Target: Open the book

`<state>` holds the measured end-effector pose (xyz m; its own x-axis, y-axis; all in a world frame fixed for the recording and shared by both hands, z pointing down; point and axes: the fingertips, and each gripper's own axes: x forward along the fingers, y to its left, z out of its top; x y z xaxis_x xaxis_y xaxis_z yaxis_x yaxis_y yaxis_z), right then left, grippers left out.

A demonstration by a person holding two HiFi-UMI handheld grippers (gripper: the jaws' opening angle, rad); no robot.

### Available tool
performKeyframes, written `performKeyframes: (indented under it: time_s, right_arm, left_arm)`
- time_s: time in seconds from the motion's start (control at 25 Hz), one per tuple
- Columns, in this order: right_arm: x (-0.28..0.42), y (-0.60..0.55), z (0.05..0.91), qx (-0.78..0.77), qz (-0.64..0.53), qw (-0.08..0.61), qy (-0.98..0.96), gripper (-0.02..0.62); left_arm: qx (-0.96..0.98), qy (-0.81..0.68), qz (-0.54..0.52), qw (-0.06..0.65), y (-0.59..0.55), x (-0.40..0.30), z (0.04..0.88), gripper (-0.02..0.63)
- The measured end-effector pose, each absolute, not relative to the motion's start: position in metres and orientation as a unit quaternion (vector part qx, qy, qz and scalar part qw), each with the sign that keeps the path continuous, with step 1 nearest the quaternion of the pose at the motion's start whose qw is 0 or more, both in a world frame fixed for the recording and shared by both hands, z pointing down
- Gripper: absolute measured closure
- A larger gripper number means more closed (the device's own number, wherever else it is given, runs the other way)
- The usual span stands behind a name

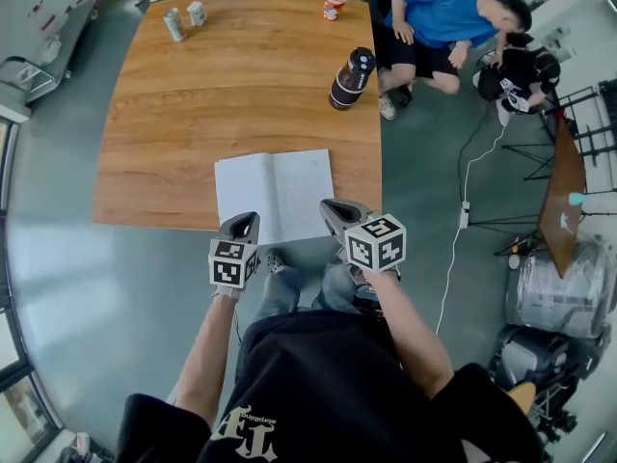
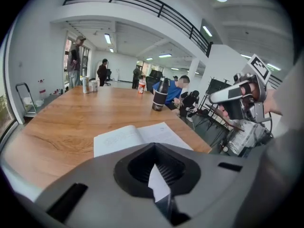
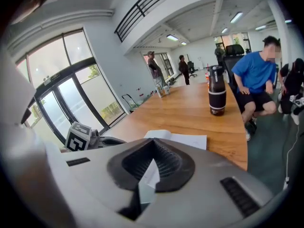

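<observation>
The book [image 1: 275, 193] lies open and flat, white pages up, at the near edge of the wooden table [image 1: 241, 75]. It also shows in the left gripper view [image 2: 137, 136] and the right gripper view [image 3: 183, 139]. My left gripper [image 1: 239, 228] hangs in the air just over the book's near left corner, jaws shut and empty [image 2: 154, 145]. My right gripper [image 1: 337, 216] is held over the near right corner, also shut with nothing in it [image 3: 153, 142]. Neither gripper touches the book.
A dark bottle [image 1: 352, 78] stands near the table's right edge. Two cans [image 1: 174, 24] and a red cup [image 1: 335, 0] sit at the far end. A person in blue [image 1: 439, 17] sits beside the far right corner. A cable and gear lie on the floor at right.
</observation>
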<state>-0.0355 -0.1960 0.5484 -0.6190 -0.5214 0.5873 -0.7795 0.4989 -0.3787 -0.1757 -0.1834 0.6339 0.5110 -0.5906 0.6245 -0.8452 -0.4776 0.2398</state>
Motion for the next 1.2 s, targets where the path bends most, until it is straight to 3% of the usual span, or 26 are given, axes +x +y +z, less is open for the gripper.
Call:
performKeyframes:
  time_s: [0.32, 0.64, 1.2]
  right_arm:
    - [0.015, -0.171, 0.497, 0.385, 0.245, 0.196, -0.868, 0.607]
    - [0.098, -0.126, 0.47, 0.391, 0.212, 0.196, -0.874, 0.607]
    - [0.182, -0.055, 0.47, 0.375, 0.197, 0.193, -0.885, 0.607]
  left_arm:
    - [0.826, -0.467, 0.186, 0.254, -0.163, -0.148, 0.574, 0.606]
    - [0.839, -0.459, 0.177, 0.233, -0.136, -0.07, 0.539, 0.606]
    - [0.844, -0.469, 0.136, 0.222, -0.068, 0.017, 0.51, 0.606]
